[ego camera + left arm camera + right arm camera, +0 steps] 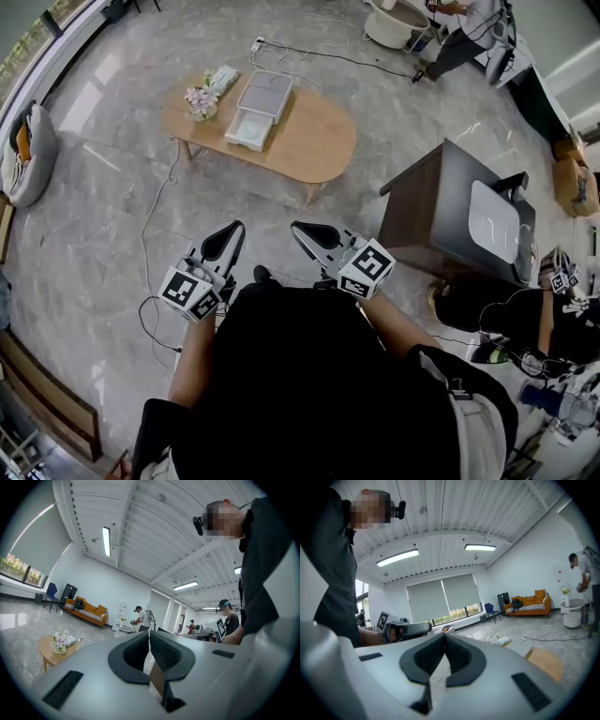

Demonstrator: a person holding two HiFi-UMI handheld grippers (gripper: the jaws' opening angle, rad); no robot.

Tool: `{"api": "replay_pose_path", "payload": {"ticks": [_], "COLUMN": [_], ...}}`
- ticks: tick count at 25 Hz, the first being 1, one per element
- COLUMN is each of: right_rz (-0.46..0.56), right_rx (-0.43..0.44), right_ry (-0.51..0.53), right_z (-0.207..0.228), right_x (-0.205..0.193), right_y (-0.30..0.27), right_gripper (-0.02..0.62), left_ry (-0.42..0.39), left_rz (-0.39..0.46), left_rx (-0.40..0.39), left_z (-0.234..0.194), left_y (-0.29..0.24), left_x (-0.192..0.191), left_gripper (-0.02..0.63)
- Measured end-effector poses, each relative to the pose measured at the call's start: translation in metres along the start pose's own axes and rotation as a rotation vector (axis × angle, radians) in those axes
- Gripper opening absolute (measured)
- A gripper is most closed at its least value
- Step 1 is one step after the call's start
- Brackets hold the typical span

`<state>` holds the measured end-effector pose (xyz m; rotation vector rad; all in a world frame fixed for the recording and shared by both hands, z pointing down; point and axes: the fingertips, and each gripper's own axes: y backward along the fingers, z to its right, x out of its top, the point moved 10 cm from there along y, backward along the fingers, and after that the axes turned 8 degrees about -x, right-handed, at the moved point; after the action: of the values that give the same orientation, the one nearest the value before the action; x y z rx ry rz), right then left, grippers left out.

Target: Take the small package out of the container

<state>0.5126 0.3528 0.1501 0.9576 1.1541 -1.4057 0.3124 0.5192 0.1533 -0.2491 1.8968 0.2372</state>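
Observation:
A white container (pixel 258 108) lies open on the oval wooden table (pixel 309 141) far ahead of me; it also shows as a flat white box (pixel 520 645) in the right gripper view. What is inside it is too small to tell. A small pale packet (pixel 223 78) lies beside a flower pot (pixel 201 101) on the table's left end. My left gripper (pixel 232 231) and right gripper (pixel 298 228) are held close to the person's body, well short of the table. Both have their jaws together with nothing between them, as seen at the left gripper (pixel 149 637) and the right gripper (pixel 444 639).
A dark cabinet (pixel 459 211) with a white object on top stands to the right. A black cable (pixel 150 244) trails over the marble floor from the table. A beanbag (pixel 26 155) sits at the far left. Other people work at the back right (pixel 469 33).

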Motion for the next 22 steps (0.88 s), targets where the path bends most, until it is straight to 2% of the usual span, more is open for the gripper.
{"api": "replay_pose_path", "payload": {"ticks": [5,9,16,22], "right_rz": [-0.016,0.005,0.021,0.026], "right_rx": [0.002,-0.055,-0.086,-0.098], "right_ry": [0.016,0.028,0.061,0.035], "right_z": [0.02,0.045,0.076,0.107], "right_x": [0.014,0.022,0.038,0.045], "right_y": [-0.042,-0.066,-0.097,-0.125], "right_gripper": [0.012,0.012,0.012,0.012], "left_ry": [0.02,0.01,0.053,0.076], "left_rz": [-0.005,-0.016,0.012,-0.001], "left_rx": [-0.035,-0.068,-0.045,-0.033], "left_z": [-0.047,-0.076,-0.119,-0.149], "left_y": [-0.011,-0.016,-0.016,-0.037], "left_x": [0.009,0.017,0.011,0.021], "left_gripper": [0.023,0.023,0.023,0.023]}}
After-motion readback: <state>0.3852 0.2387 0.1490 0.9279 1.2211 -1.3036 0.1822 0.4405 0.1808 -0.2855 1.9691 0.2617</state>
